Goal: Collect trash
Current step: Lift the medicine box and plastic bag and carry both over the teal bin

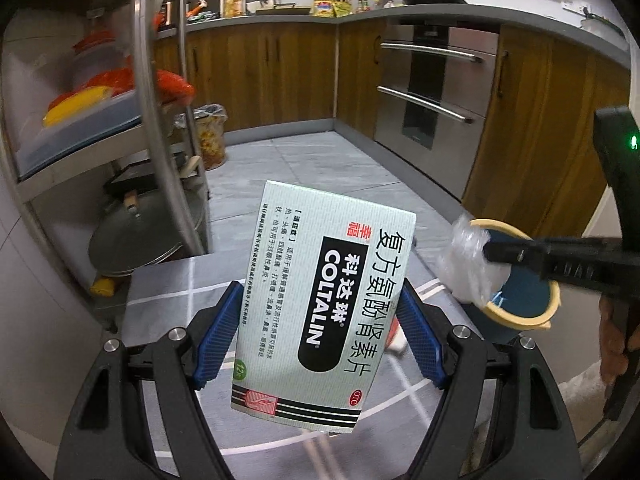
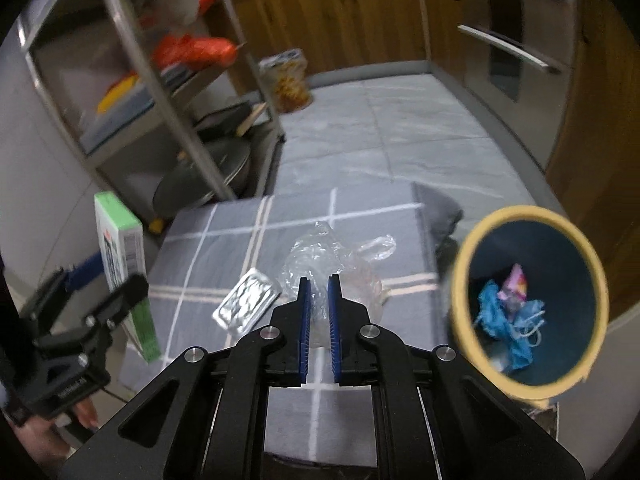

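the pale green cardboard medicine box (image 1: 320, 308) sits upright between the blue pads of the left gripper (image 1: 320, 336), jaws wide but pressed on its sides, lifted above the grey checked worktop (image 1: 168, 292), likely so it can swing right toward the round blue bin with a cream rim (image 2: 532, 296). the right gripper (image 2: 318, 308) has its jaws narrow, pinching one crumpled clear plastic bag (image 2: 336, 264), carried near the bin mouth, presumably for the drop. count it: one box, one bag, and one silver foil blister pack (image 2: 246, 304) lying flat on the worktop just left of the bag, not yet collected. inside the bin: one blue crumpled piece (image 2: 504, 320) and one pink wrapper (image 2: 514, 288).
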